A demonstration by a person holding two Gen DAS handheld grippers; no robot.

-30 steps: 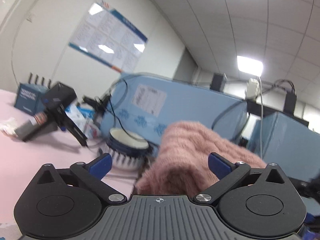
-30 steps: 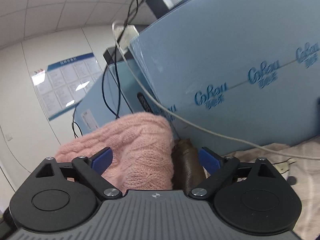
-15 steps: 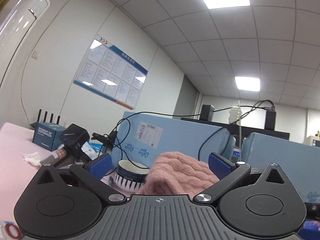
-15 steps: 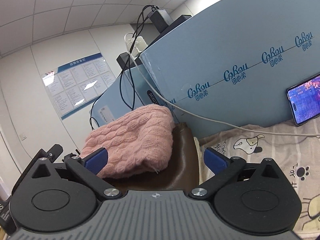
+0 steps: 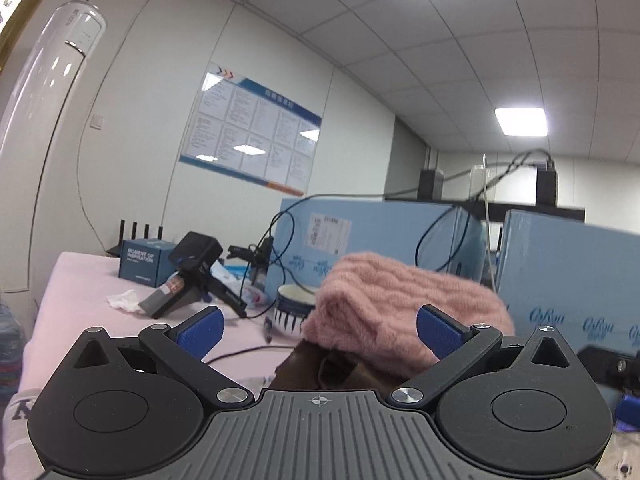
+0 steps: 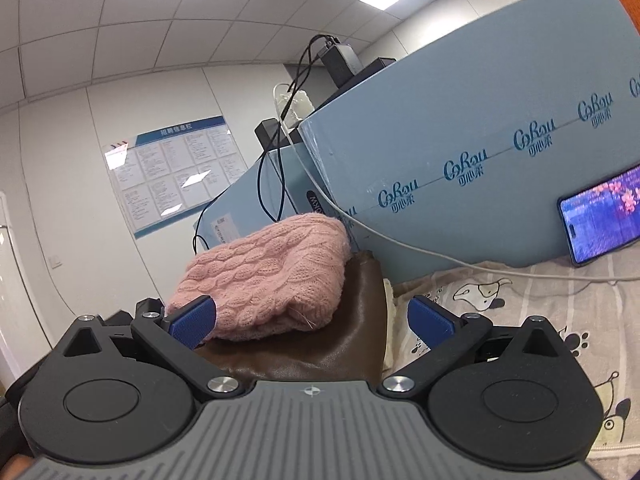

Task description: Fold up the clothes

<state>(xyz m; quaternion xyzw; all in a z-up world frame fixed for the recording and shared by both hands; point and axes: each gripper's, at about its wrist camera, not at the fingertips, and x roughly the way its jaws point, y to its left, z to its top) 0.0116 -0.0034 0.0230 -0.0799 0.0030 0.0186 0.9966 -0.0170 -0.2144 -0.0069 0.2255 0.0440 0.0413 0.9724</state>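
Both grippers backed off pink sweater (image 6: 268, 276), bowl (image 5: 294, 308) behind, phone (image 6: 600, 220) right

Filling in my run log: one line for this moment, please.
left gripper: open | right gripper: open | pink sweater: folded, on brown garment

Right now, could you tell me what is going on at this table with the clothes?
A person is folding clothes with a handheld gripper in each hand. A folded pink knit sweater lies on top of a folded brown leather-like garment, stacked beside the blue boxes. Both the left gripper and the right gripper are open and hold nothing, each pointing at the stack. A phone leans against a box nearby.
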